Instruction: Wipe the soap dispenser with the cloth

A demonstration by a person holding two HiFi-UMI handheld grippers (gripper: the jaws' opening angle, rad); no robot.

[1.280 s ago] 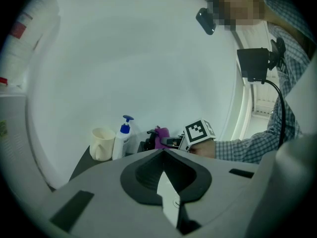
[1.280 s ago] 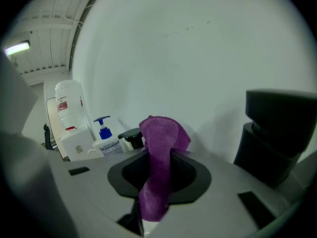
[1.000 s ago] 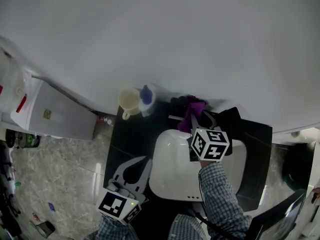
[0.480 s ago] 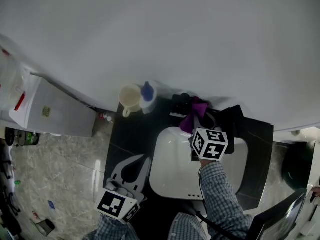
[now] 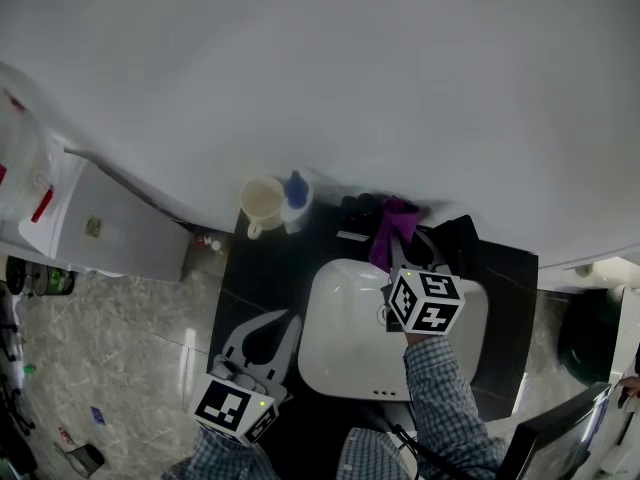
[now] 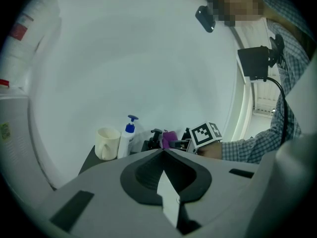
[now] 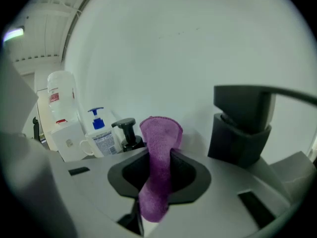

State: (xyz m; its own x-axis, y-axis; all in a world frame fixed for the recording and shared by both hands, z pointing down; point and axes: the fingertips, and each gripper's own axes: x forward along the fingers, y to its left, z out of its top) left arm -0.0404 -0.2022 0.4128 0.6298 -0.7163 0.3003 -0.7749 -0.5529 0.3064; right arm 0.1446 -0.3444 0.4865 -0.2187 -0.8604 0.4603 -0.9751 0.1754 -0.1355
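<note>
Shifting slightly toward the counter's (image 5: pixel 255 278) front edge since a moment ago, the right gripper (image 5: pixel 398 256) is clamping the purple cloth (image 7: pixel 159 152), which is rising just beside the black soap dispenser (image 7: pixel 125 132) at the back edge; only the right gripper view is showing that pump clearly. The left gripper (image 6: pixel 163 151) is hovering, jaws together and empty, near the front left corner, its view catching a blue-pump bottle (image 6: pixel 128 135) and a mug (image 6: pixel 107 143) at the back left corner.

Left gripper (image 6: pixel 162 152) jaws together; right gripper (image 7: pixel 159 155) jaws tight on cloth (image 7: pixel 161 130)
</note>
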